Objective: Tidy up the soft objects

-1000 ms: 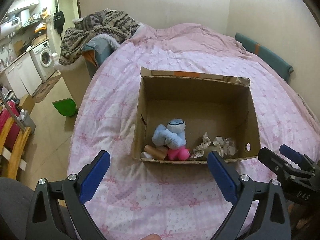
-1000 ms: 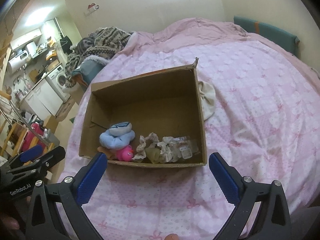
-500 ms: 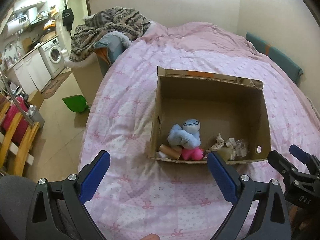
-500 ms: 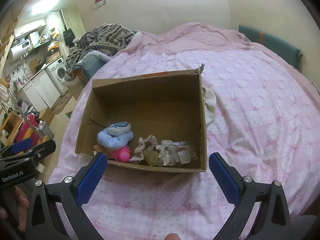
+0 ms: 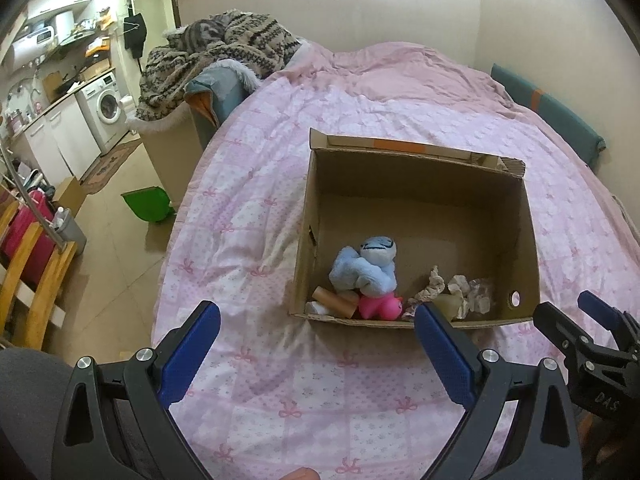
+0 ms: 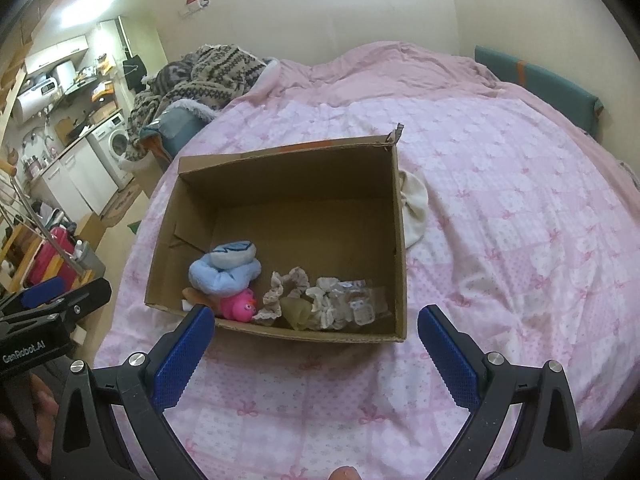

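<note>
Lying slumped in cardboard box [image 6: 400,240]: blue plush [image 6: 224,270].

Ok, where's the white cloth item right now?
Right wrist view: the white cloth item lies on the pink bedspread, against the outside of the cardboard box right wall, partly hidden.

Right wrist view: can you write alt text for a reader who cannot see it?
An open cardboard box sits on a pink quilted bed, holding a blue plush toy, a pink toy and lace scrunchies along its near wall. The right gripper hovers open and empty before it; a cream cloth lies beside the box's right wall.
</note>
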A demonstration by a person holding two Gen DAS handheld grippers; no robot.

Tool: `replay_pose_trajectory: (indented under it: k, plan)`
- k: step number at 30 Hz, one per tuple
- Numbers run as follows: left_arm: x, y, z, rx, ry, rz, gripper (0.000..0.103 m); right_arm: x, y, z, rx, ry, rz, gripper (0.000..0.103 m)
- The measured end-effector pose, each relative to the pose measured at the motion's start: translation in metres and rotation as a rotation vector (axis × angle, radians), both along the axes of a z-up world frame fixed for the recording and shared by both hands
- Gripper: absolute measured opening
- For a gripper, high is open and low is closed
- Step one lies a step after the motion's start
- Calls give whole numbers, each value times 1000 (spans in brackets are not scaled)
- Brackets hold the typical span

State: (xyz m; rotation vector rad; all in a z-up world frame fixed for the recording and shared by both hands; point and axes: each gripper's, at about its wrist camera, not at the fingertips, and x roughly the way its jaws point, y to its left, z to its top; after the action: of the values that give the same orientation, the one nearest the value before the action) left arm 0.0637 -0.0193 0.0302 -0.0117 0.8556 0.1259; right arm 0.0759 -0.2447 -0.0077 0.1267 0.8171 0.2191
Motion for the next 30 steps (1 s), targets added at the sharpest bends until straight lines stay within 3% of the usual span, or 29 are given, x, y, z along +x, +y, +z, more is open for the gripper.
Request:
replay_pose_trajectory:
  k: [30]
  plan:
    - [-3,7,-2,-55,-22,8,97,1,-1,-5,-1,15,-22,103]
